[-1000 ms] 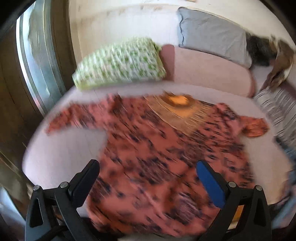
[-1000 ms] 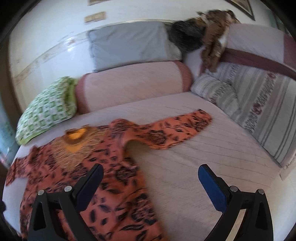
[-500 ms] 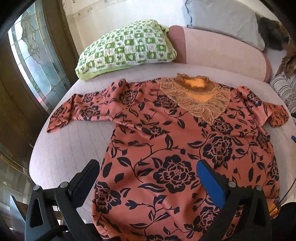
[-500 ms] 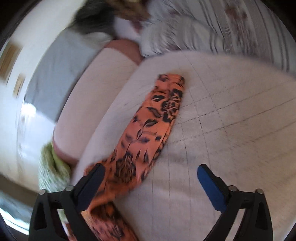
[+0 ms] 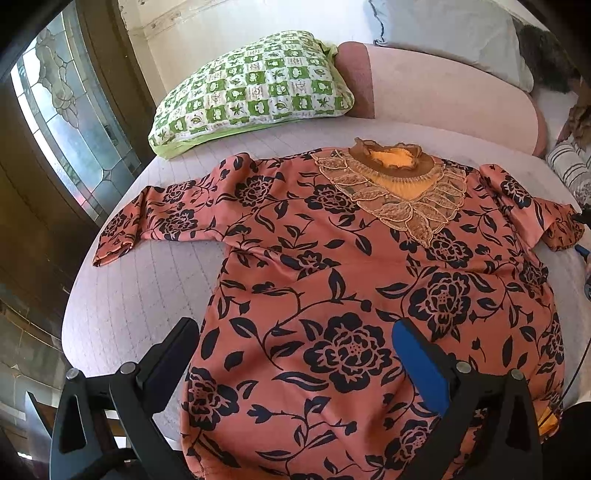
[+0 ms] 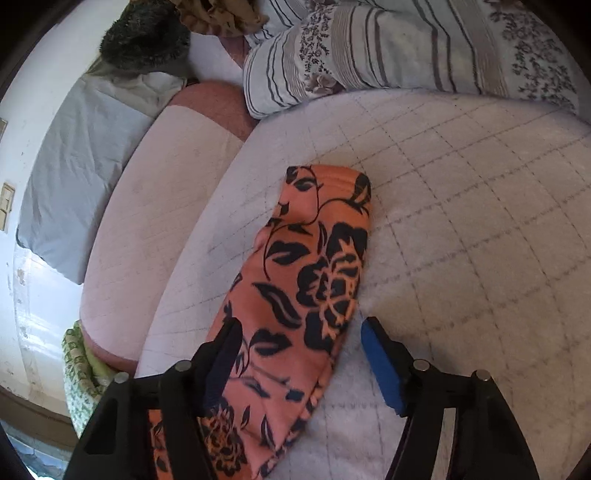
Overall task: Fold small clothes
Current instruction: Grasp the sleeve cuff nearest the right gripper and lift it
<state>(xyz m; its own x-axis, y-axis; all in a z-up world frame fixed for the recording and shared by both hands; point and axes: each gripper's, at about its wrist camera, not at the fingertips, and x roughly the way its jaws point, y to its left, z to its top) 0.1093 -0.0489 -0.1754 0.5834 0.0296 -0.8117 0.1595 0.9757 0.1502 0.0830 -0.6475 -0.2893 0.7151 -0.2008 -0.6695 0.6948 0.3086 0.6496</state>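
Observation:
An orange blouse (image 5: 332,288) with black flowers and a lace collar lies face up and spread flat on the pale quilted bed (image 5: 140,295). My left gripper (image 5: 293,332) hovers open over its lower body, nothing between the fingers. In the right wrist view, the blouse's right sleeve (image 6: 317,258) lies stretched out on the quilt. My right gripper (image 6: 301,328) straddles that sleeve, its jaws closing. The black finger is at the sleeve's left edge. The blue pad (image 6: 380,362) stands apart from its right edge, on the quilt.
A green checked pillow (image 5: 251,88), a pink bolster (image 5: 443,92) and a grey pillow (image 5: 443,33) line the bed's head. Striped pillows (image 6: 369,48) and a dark furry thing (image 6: 144,37) sit at the far corner. A glazed door (image 5: 74,110) stands beyond the bed's left edge.
My right gripper rolled, dropped toward the bed and came over the right sleeve, its jaws narrowing. The left gripper sank a little toward the blouse at first, then held still.

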